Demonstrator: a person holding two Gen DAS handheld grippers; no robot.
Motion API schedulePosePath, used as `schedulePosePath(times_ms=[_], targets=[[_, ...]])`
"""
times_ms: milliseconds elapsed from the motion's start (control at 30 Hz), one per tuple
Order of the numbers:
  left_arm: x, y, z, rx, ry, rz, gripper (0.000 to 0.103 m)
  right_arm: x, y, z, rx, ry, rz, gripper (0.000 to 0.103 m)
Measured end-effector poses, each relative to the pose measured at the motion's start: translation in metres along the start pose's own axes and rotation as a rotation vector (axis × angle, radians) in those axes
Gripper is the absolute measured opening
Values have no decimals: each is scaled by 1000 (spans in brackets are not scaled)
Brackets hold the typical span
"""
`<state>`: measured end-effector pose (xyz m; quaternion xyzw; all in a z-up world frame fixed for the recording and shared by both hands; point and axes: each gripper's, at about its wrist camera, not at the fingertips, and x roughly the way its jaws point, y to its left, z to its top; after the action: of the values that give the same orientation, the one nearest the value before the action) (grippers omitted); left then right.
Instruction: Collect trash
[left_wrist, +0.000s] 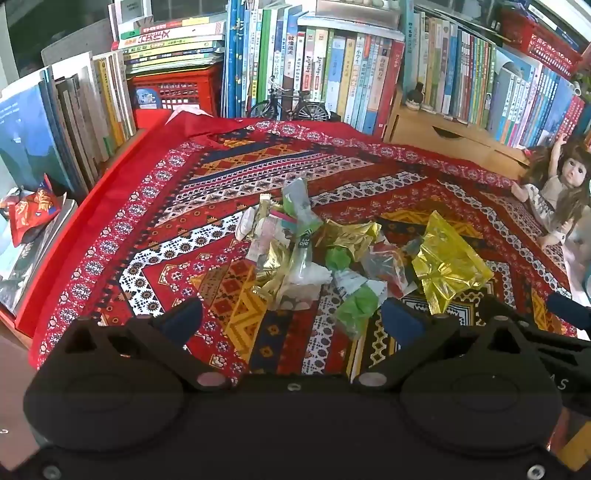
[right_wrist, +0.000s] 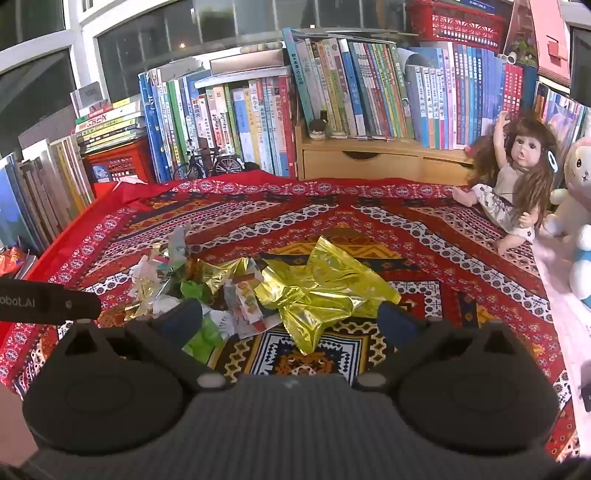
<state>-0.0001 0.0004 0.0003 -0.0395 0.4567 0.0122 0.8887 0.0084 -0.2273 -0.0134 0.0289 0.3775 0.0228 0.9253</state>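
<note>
Patterned cloth (left_wrist: 258, 170): wrapper pile (left_wrist: 317, 251) loose; red crate (left_wrist: 177, 92) contents unclear; both claws spread.

A red tablecloth (right_wrist: 369, 206) with geometric banding bears a gold foil wrapper (right_wrist: 317, 291) and green scraps (left_wrist: 356, 306).

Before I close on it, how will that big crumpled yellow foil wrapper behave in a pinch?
The big crumpled yellow foil wrapper looks thin and creased, so it will probably crush rather than resist. Its glossy film may slip. It appears empty, so it is likely light and may drag neighbouring scraps.
</note>
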Motion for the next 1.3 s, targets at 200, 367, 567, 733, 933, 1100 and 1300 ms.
schedulePosePath(times_ms=[200,367,567,733,933,1100,1300], targets=[[0,0,0,4,0,1,103,-2,0,0,3,-2,1,103],[0,1,0,4,-1,4,103,-2,-1,0,2,1,0,103],[0,0,0,8,-2,8,103,-2,-1,0,2,0,0,103],[0,0,0,9,-1,9,103,-3,-2,0,3,0,0,103],[1,0,0,9,-1,9,103,-4,-2,0,3,0,0,103],[1,0,0,9,0,9,103,-5,-2,0,2,0,-1,103],[1,0,0,9,1,9,103,-5,-3,0,2,0,-1,103]])
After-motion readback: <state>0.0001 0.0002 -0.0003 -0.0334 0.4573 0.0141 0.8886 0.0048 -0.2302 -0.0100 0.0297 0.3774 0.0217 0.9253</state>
